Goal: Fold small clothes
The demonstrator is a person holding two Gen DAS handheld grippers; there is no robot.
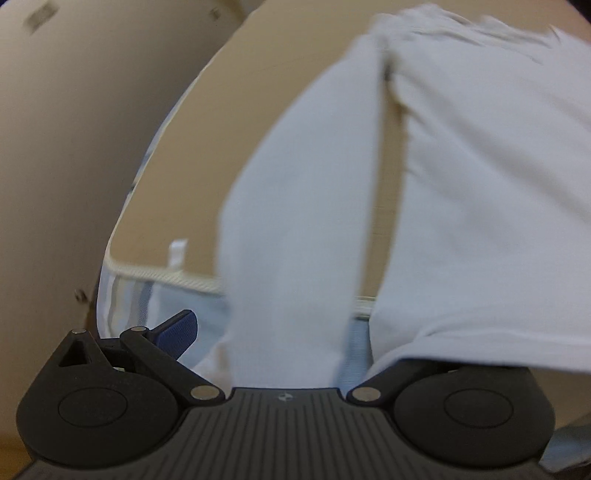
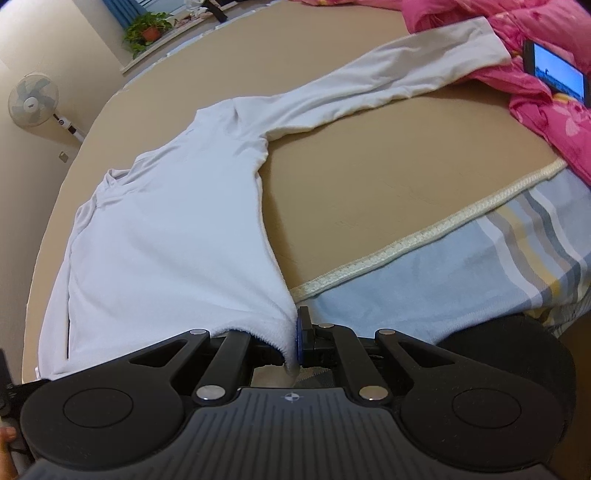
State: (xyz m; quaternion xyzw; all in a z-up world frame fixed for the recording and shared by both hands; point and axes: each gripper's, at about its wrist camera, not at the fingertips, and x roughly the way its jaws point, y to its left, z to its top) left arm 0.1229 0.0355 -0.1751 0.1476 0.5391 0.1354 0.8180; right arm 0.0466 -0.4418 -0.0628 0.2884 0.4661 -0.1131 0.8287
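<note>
A white long-sleeved shirt (image 2: 166,240) lies spread on the tan mattress (image 2: 369,177), one sleeve (image 2: 388,81) stretched toward the far right. My right gripper (image 2: 295,336) is shut on the shirt's near hem corner at the bed edge. In the blurred left wrist view the shirt (image 1: 480,184) fills the right side and its other sleeve (image 1: 288,221) runs down between the wide jaws of my left gripper (image 1: 295,339). That gripper is open; its left blue pad (image 1: 181,330) is bare, and its right finger is hidden under the cloth.
A striped blue sheet (image 2: 480,266) with white piping (image 2: 424,236) hangs over the bed's near edge. A pink quilt (image 2: 554,122) with a lit phone (image 2: 557,74) lies at the far right. A fan (image 2: 33,99) and a potted plant (image 2: 147,29) stand beyond the bed.
</note>
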